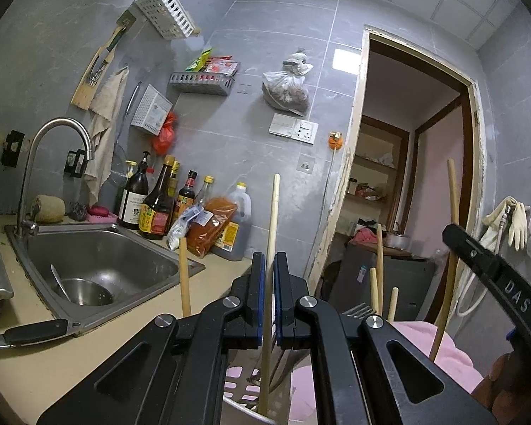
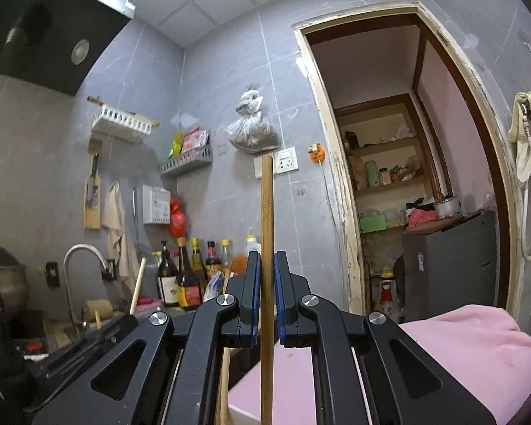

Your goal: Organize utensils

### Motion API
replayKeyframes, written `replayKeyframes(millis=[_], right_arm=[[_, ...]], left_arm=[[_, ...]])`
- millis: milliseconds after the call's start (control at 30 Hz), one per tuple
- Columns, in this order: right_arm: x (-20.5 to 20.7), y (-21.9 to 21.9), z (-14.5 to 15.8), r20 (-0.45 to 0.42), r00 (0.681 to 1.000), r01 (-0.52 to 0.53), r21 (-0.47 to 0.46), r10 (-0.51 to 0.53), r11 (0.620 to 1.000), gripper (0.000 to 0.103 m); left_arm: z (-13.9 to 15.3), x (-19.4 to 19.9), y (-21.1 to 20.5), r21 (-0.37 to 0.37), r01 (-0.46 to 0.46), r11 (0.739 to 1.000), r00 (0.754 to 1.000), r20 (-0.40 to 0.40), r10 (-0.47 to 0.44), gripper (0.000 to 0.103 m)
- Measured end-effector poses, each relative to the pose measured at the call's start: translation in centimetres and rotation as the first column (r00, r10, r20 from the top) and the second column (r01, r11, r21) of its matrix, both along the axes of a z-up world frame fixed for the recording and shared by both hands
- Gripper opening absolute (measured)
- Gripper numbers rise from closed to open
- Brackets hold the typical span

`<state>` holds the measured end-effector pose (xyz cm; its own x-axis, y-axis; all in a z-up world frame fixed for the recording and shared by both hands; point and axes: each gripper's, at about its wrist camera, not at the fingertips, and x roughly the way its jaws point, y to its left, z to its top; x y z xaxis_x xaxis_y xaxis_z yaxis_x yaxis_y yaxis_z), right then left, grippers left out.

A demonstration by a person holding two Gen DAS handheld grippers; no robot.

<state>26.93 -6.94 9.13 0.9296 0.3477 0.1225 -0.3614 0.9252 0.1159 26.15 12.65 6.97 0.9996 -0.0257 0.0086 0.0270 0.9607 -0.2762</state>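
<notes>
My left gripper (image 1: 269,258) is shut on a pale chopstick (image 1: 273,212) that stands upright between its blue pads. The chopstick's lower end reaches down into a pink slotted holder (image 1: 235,386), where several other chopsticks (image 1: 184,276) stand. At the right of the left wrist view, my right gripper (image 1: 455,239) grips a second chopstick (image 1: 452,194). In the right wrist view, the right gripper (image 2: 267,256) is shut on this darker bamboo chopstick (image 2: 267,212), upright over the pink holder (image 2: 290,379).
A steel sink (image 1: 102,248) with a faucet (image 1: 56,131) and a metal bowl lies to the left. A black-handled knife (image 1: 32,333) rests on the counter edge. Sauce bottles (image 1: 157,209) line the wall. A pink cloth (image 2: 470,347) and a doorway (image 1: 407,177) are at the right.
</notes>
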Motion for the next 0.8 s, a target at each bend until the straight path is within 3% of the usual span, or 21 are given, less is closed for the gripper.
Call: replayKeyframes(millis=[233,400,533,600,733,800], right_arm=[[-0.6,-0.5,-1.0,-0.043,0.999,-0.003,-0.030,0.001,1.000,0.008],[-1.1,-1.0,-1.1,-0.056,0.998,-0.012,-0.025,0.010,1.000,0.023],[-1.9,-1.4,-0.9,-0.049,0.999,-0.015,-0.027,0.013,1.000,0.023],[-2.3,-1.6,-0.8,-0.043,0.999,-0.011,-0.029,0.010,1.000,0.026],[-3.0,-2.5,-0.5,-0.044,0.999,-0.003,-0.031,0.002,1.000,0.033],[-3.5,-3.0,-0.3,-0.042,0.999,0.010,-0.040,-0.011,0.999,0.036]], left_arm=[[-0.7,-0.4,0.0,0.047,0.053,0.998,0.998,-0.039,-0.051,0.004],[-1.3,-0.7,0.1,0.062,0.097,0.993,0.993,-0.068,-0.093,0.004],[-1.3,-1.2,0.2,0.053,0.117,0.992,0.991,-0.071,-0.113,0.005],[-1.0,-1.4,0.1,0.058,0.128,0.990,0.989,-0.081,-0.124,0.008],[-0.3,-1.8,-0.2,0.067,0.133,0.989,0.985,-0.115,-0.125,0.035],[-0.1,-2.1,-0.4,0.064,0.142,0.988,0.983,-0.127,-0.133,0.036]])
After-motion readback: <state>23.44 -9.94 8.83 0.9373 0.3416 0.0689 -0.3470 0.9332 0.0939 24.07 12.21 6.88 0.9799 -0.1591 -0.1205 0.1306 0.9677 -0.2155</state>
